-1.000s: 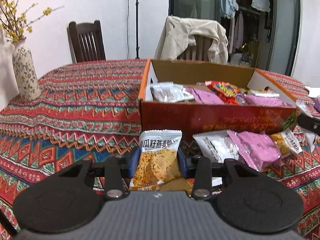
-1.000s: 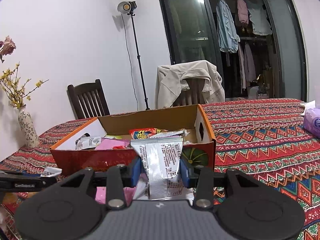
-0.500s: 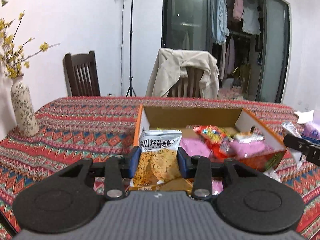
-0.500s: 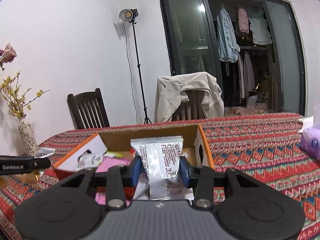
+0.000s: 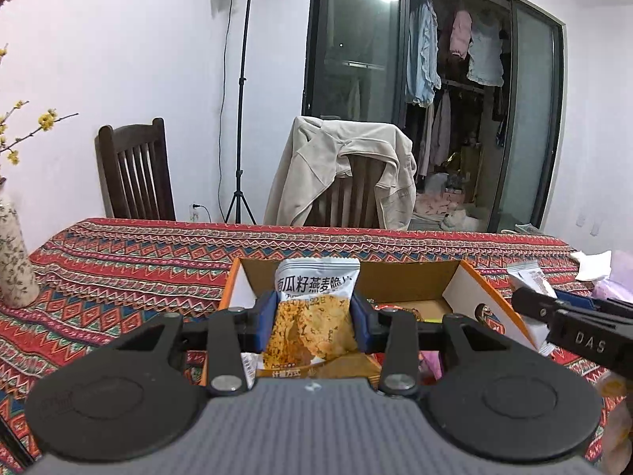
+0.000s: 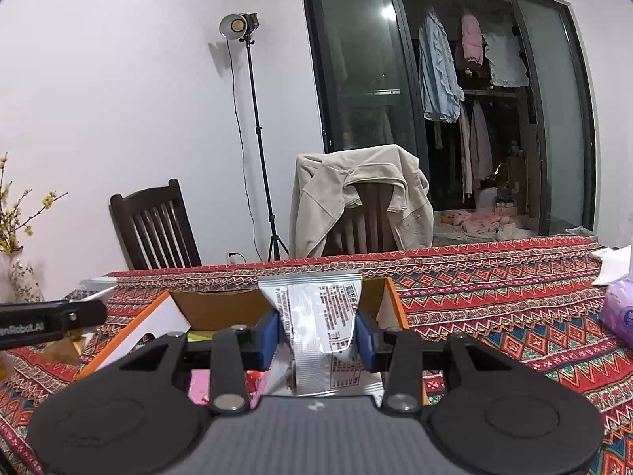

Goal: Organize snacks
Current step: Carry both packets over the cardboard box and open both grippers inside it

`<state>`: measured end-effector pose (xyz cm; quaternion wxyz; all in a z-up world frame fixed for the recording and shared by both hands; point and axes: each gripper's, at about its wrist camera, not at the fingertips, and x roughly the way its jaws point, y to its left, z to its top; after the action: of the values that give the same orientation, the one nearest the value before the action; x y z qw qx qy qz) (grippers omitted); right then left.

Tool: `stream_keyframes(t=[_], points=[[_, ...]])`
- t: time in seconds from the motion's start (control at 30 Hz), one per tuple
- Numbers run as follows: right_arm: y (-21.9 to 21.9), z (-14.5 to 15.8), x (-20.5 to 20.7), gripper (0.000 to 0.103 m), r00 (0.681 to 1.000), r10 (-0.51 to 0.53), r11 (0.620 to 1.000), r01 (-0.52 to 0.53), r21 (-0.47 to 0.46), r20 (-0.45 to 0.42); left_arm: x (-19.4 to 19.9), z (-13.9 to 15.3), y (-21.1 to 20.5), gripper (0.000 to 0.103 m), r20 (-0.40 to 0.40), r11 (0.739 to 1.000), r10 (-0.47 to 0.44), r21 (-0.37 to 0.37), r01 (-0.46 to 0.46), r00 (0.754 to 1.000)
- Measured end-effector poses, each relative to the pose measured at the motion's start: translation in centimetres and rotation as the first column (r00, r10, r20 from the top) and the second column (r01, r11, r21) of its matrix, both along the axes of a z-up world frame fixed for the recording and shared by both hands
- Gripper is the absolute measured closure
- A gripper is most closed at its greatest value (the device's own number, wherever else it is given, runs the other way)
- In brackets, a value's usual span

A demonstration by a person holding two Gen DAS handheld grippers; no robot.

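My left gripper (image 5: pixel 312 322) is shut on an orange and white oat crisp packet (image 5: pixel 312 316), held above the near edge of the open orange cardboard snack box (image 5: pixel 490 301). My right gripper (image 6: pixel 318 332) is shut on a silver snack packet (image 6: pixel 320 324), held above the same box (image 6: pixel 138 326). Pink and red snacks lie inside the box under the right gripper. The right gripper also shows at the right of the left wrist view (image 5: pixel 569 332), and the left gripper at the left of the right wrist view (image 6: pixel 47 318).
The table has a red patterned cloth (image 5: pixel 138 261). A flowered vase (image 5: pixel 12 253) stands at the left. A purple tissue pack (image 6: pixel 619 308) lies at the right. Two chairs (image 6: pixel 158 229), one draped with a beige jacket (image 6: pixel 356 198), and a light stand (image 6: pixel 257 138) are behind the table.
Both grippers have risen and tilted up with their packets, moving over the box. The loose snacks in front of the box have dropped out of view.
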<state>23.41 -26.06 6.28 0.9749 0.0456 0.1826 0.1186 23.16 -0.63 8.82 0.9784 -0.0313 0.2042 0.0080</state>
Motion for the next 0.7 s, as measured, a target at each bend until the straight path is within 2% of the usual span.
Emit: stream_keyframes(t=[0.27,0.47,0.53,0.7], points=[[0.8,-0.5,3.1,0.063,1.0,-0.004,1.0,0.004,-0.014,-0.011,3.4,-1.3,0.3,0.063,-0.023,1.0,0.009,-0.005,-0.009,1.0],[1.0,-2.9,4.6,0.063,1.0,0.003,1.0,-0.003,-0.018,-0.019,5.4,-4.3,0.8,0.063,-0.01,1.0,0.022,-0.006,-0.022,1.0],[1.1,-3.6,4.9,0.063,0.999,0.008,1.0,-0.009,-0.025,-0.032,6.0,-5.3,0.8,0.063,-0.027,1.0,0.008,0.015,-0.008,1.0],[1.1,-4.3,4.7,0.063,0.999,0.029,0.999,-0.03,-0.023,-0.036,6.9,-6.5,1.6,0.063,-0.067,1.0,-0.001,-0.016,0.0,0.998]])
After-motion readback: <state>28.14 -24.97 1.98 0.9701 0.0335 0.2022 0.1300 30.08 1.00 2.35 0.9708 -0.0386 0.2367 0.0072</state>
